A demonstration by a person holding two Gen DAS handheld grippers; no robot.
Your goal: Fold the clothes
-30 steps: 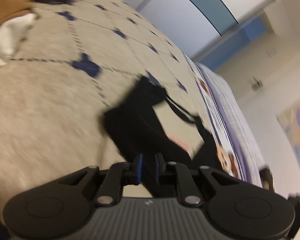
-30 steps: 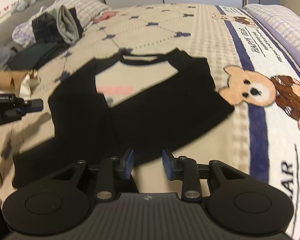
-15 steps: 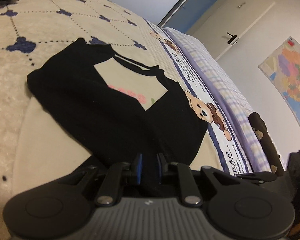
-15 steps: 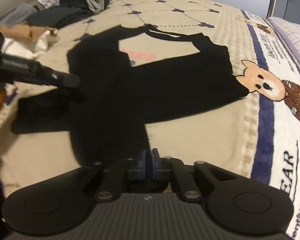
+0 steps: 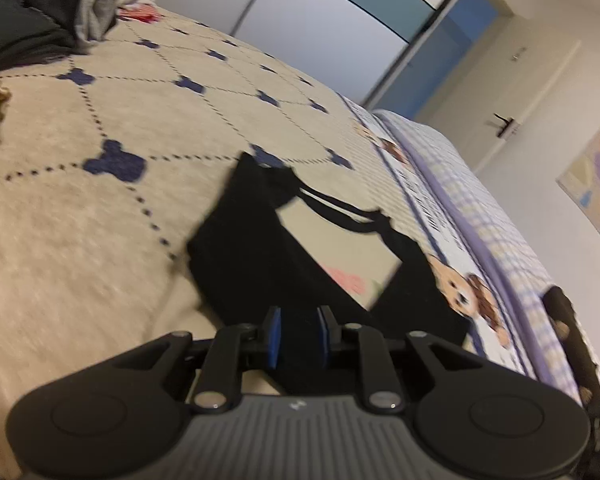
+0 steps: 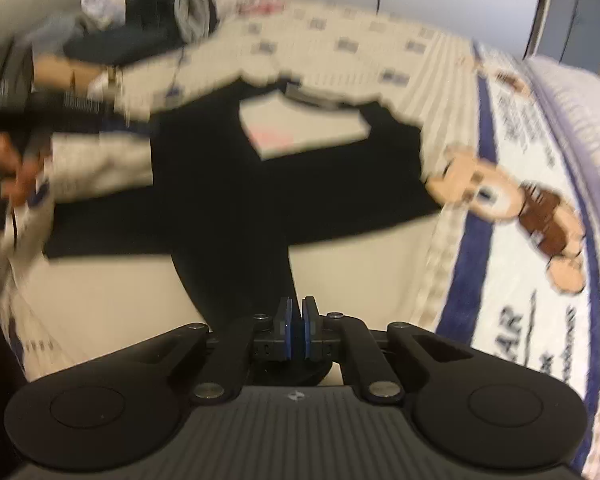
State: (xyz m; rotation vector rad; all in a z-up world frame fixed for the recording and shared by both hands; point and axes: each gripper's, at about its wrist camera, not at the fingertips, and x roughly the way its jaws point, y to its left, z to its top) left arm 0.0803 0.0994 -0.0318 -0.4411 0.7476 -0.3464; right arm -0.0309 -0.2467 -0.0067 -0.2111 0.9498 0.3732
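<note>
A black shirt (image 5: 268,256) with a cream front panel and pink print lies on the beige bedspread (image 5: 100,208). My left gripper (image 5: 299,332) has the shirt's near edge bunched between its blue pads, and its jaws are opening. In the right wrist view the shirt (image 6: 220,184) spreads across the bed, and a strip of it runs down into my right gripper (image 6: 297,330), which is shut on that black cloth. The left gripper (image 6: 16,92) shows blurred at the far left, held by a hand (image 6: 4,160).
A pile of dark and grey clothes (image 6: 160,12) sits at the head of the bed. The bedspread's bear-print border (image 6: 500,196) and a purple checked quilt (image 5: 480,216) run along the right. Wardrobe doors and a wall map (image 5: 596,184) lie beyond.
My right gripper went from open above the shirt's hem to shut on it. The left gripper's pads have spread a little around the cloth, and both views have swung and blurred.
</note>
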